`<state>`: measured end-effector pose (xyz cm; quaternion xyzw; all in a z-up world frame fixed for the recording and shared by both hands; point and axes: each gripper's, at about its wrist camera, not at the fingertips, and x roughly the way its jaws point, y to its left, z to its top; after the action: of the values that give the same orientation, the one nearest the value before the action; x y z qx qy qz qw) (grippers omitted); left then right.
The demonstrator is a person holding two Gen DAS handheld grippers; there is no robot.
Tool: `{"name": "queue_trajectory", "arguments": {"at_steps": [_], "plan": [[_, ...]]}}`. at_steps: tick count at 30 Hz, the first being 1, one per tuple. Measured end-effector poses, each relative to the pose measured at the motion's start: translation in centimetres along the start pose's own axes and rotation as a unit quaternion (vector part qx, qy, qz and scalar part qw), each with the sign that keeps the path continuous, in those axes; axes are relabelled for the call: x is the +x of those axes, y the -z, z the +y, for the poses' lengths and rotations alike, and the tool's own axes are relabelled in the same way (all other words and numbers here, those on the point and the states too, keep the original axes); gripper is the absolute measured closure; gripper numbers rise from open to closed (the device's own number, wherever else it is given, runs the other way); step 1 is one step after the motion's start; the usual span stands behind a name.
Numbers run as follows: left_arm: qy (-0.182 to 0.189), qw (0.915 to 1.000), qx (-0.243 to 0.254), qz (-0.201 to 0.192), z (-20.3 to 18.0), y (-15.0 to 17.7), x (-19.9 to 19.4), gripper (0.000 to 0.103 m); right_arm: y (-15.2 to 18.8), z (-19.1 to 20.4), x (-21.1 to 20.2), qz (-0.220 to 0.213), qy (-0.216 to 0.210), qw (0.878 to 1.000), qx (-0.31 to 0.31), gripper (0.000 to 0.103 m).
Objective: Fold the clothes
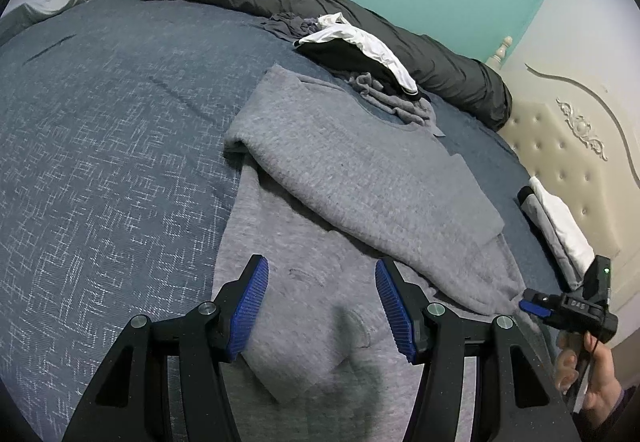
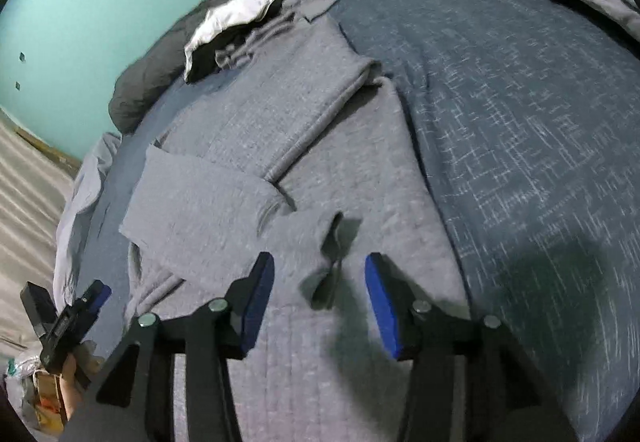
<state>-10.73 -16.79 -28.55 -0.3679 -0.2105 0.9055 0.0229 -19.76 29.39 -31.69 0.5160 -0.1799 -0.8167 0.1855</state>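
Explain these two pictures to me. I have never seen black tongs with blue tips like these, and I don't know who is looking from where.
Each picture comes from a camera mounted on a hand-held gripper, looking along its two fingers. One view is from the left gripper, the other from the right gripper; a person holds one in each hand. Both stand open and hold nothing. Below them a grey sweater lies on a blue bedspread, its sleeves folded across the body. Behind it sits a heap of grey, black and white clothes, with a folded stack near the headboard.
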Motion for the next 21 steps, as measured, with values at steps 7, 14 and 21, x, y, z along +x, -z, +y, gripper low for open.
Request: {"name": "queue_trajectory", "arguments": {"at_steps": [7,14,21], "plan": [[-0.006,1.0,-0.005,0.0,0.7,-0.4,0.0,0.043,-0.2,0.3,2.3,0.019,-0.015,1.0,0.004,0.054],[-0.018,0.9996,-0.022,0.007,2.0,-0.6,0.1,0.043,-0.1,1.9,2.8,0.025,0.001,0.999,-0.04,0.095],[-0.027,0.999,-0.032,0.014,2.8,-0.4,0.2,0.043,0.0,3.2,-2.0,-0.014,-0.032,0.998,-0.043,0.097]]}}
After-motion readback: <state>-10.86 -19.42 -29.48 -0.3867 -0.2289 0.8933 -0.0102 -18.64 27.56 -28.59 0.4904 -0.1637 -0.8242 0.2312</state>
